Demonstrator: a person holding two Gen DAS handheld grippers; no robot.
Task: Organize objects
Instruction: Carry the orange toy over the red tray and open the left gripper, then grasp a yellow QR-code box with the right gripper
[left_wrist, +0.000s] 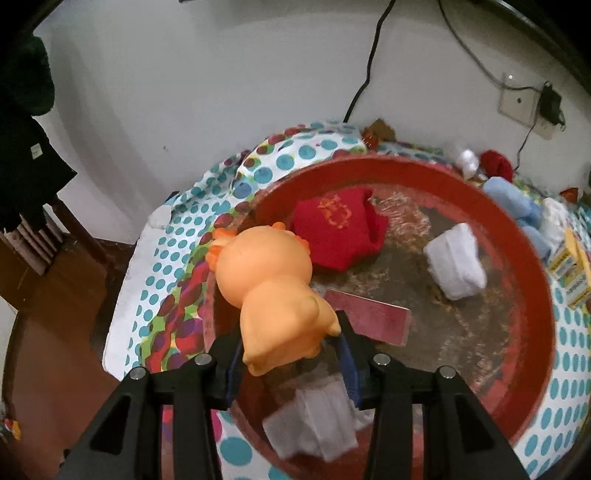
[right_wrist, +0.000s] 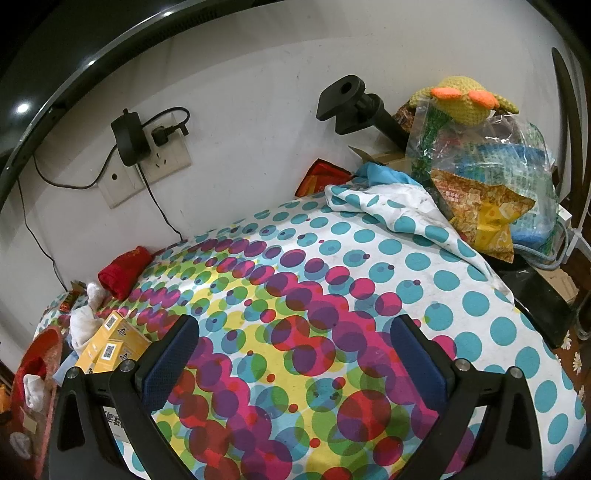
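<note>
The left gripper (left_wrist: 290, 347) clenches an orange rubber toy (left_wrist: 273, 288) over the red basin (left_wrist: 532, 258); inside, a red pouch (left_wrist: 336, 229) at twelve o'clock, white socks (left_wrist: 456, 262) at two. The right gripper (right_wrist: 295, 354) gapes, holding nothing.

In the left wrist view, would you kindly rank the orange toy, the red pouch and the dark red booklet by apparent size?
1. orange toy, though it is nearest the camera, so its lead is unsure.
2. red pouch.
3. dark red booklet, smallest.

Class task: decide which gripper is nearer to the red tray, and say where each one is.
Left. The left gripper holds an orange toy over the red tray. The right gripper, open, hovers above the dotted cloth, the tray off to its left.
</note>
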